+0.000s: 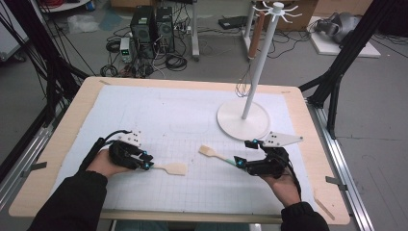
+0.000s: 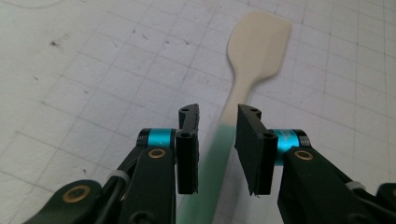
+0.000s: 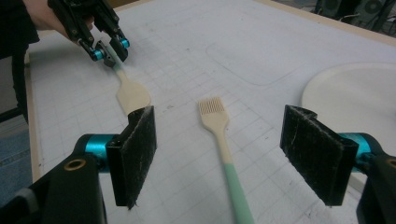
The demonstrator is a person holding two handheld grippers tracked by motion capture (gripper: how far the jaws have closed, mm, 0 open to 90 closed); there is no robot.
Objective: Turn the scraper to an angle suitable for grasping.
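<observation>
A cream spatula (image 1: 173,168) with a pale green handle lies flat on the white grid mat. My left gripper (image 1: 148,163) sits low over its handle. In the left gripper view the spatula (image 2: 259,44) runs away from me, and its handle passes between the jaws of the left gripper (image 2: 218,114) with a gap on each side. A cream basting brush (image 1: 211,153) with a green handle lies to the right. My right gripper (image 1: 244,153) stands wide open astride that handle; the brush (image 3: 219,126) rests on the mat between the right gripper (image 3: 222,116) pads, untouched.
A white hook stand with a round base (image 1: 243,120) and tall pole (image 1: 260,62) stands at the back right of the mat; its base (image 3: 355,88) lies close beyond my right gripper. The wooden table rim (image 1: 62,134) frames the mat. The left gripper (image 3: 109,49) is across the mat.
</observation>
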